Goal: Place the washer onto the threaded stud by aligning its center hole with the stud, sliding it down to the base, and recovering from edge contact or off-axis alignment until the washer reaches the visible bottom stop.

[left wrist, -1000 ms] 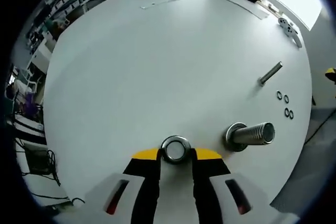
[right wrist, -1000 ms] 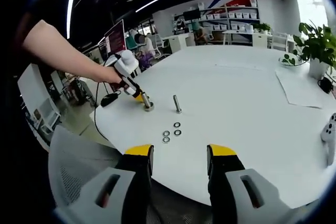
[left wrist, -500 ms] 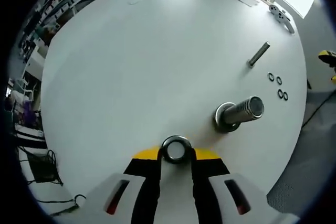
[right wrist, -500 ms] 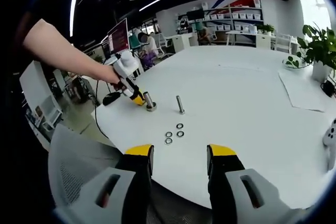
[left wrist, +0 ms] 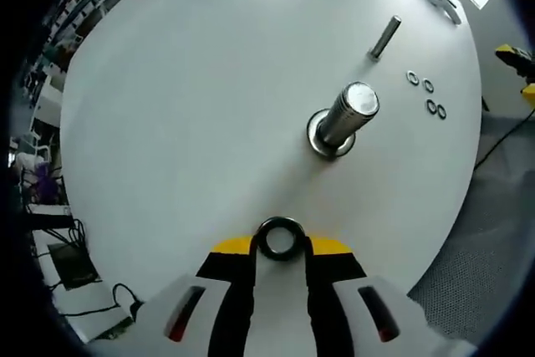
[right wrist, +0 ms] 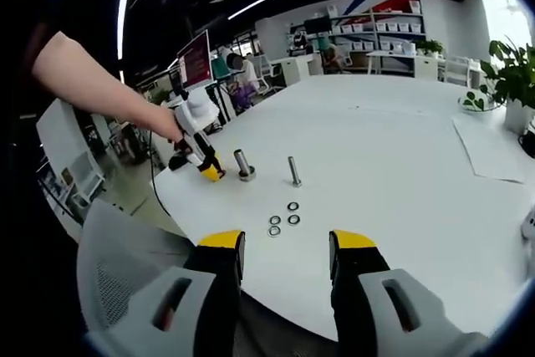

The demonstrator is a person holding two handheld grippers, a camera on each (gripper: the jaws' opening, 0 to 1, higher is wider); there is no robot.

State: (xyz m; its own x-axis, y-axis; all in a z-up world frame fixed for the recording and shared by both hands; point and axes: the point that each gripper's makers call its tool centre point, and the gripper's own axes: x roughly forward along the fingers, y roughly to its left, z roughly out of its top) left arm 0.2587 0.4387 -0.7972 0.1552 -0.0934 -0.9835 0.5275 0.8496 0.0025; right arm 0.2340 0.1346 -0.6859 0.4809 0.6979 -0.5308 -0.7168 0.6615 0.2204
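Note:
My left gripper [left wrist: 280, 244] is shut on a steel washer [left wrist: 280, 238], gripping it by its edges between the yellow-tipped jaws. The threaded stud [left wrist: 349, 113] stands upright on its round base flange [left wrist: 322, 141], ahead and to the right of the washer with bare table between them. In the right gripper view, a person's hand holds the left gripper [right wrist: 209, 173] just left of the stud [right wrist: 243, 164]. My right gripper [right wrist: 286, 258] hangs open over the table's near edge, with nothing between its jaws.
A second, thinner bolt [left wrist: 385, 36] [right wrist: 294, 170] stands beyond the stud. Several small washers [left wrist: 426, 95] [right wrist: 284, 220] lie loose near it. The round white table [left wrist: 192, 98] drops off close behind the left gripper. A sheet of paper [right wrist: 493, 148] and a potted plant [right wrist: 510, 73] sit far right.
The left gripper has drawn back from the stud, still holding the washer; a gap now separates them. The right gripper stays open, its view shifted slightly.

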